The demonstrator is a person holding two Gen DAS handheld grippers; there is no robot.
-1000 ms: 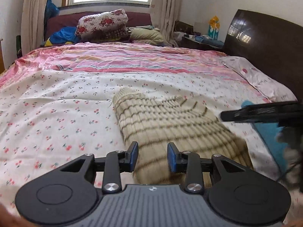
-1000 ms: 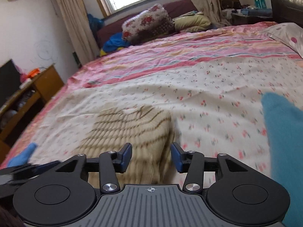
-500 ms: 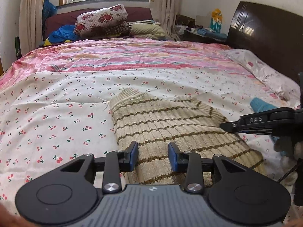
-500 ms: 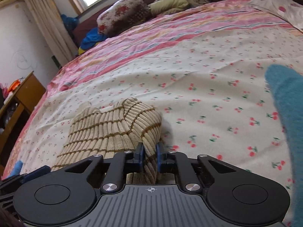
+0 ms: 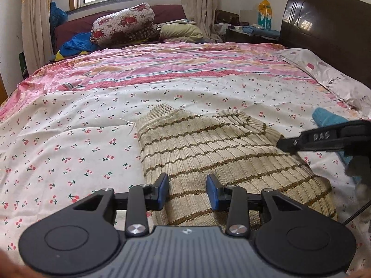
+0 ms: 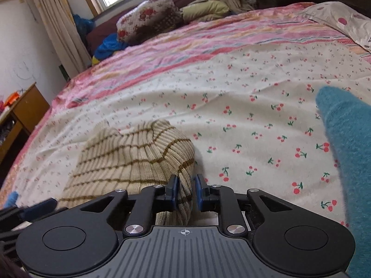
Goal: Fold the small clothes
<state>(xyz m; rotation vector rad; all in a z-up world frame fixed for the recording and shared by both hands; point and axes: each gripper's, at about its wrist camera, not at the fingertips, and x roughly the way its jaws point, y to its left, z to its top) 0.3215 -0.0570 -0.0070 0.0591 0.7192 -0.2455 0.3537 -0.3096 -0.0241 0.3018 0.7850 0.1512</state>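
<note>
Striped knit garment (image 5: 208,153) lies bunched on cherry-print sheet (image 5: 69,139); right gripper (image 6: 185,191), jaws just easing apart around its edge, risks dropping the fold, while left gripper (image 5: 187,191) gapes astride unclamped cloth.

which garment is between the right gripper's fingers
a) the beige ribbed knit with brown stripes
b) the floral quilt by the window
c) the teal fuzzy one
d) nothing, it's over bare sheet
a: in the right wrist view a fold of the beige striped knit sits between the blue pads of the right gripper, whose jaws have just been opening a little, while the teal garment lies off to the side.
</note>
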